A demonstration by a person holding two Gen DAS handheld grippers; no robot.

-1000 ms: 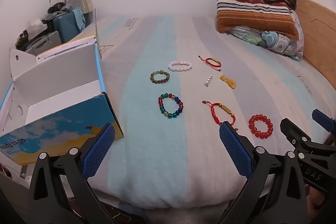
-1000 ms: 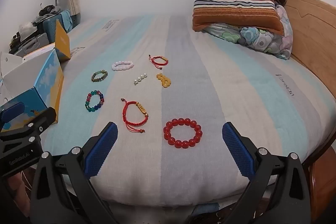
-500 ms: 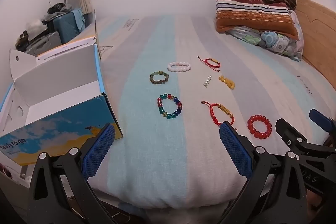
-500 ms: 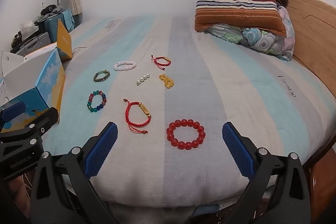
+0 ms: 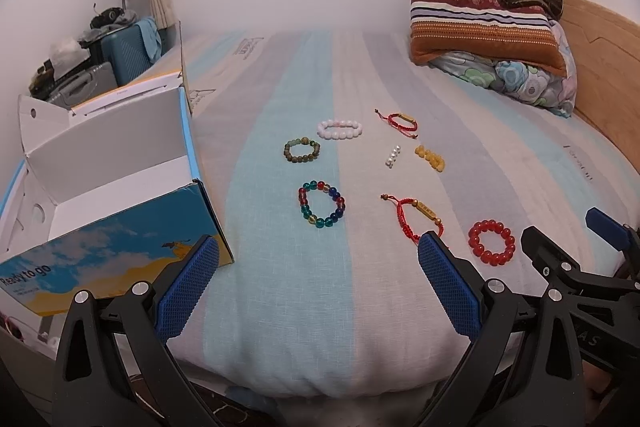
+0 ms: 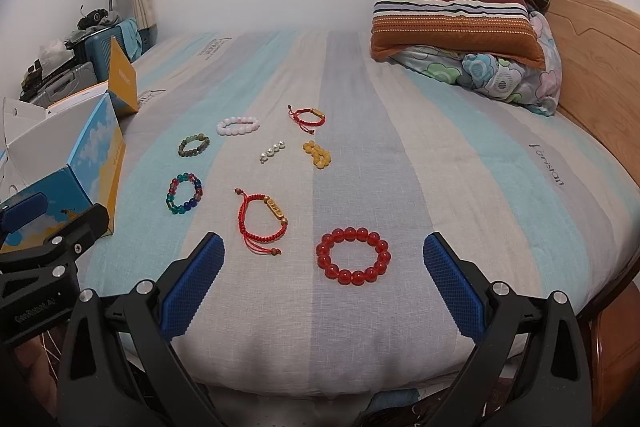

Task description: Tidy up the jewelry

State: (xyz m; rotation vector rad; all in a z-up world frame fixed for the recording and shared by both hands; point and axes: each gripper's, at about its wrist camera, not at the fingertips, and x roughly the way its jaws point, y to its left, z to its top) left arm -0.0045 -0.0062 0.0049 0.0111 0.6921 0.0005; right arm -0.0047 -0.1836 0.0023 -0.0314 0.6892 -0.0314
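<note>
Overhead, both hand-held grippers, left and right, spread wide above the red bead bracelet on the bed.

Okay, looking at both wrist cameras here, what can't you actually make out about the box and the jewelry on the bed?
- Open box: in the left wrist view its floor is partly hidden by its front wall; in the right wrist view the left edge cuts it off.
- Near red cord bracelet: its lower end sits behind a left gripper finger.
- Its gold bar: the engraving is too small to read.
</note>
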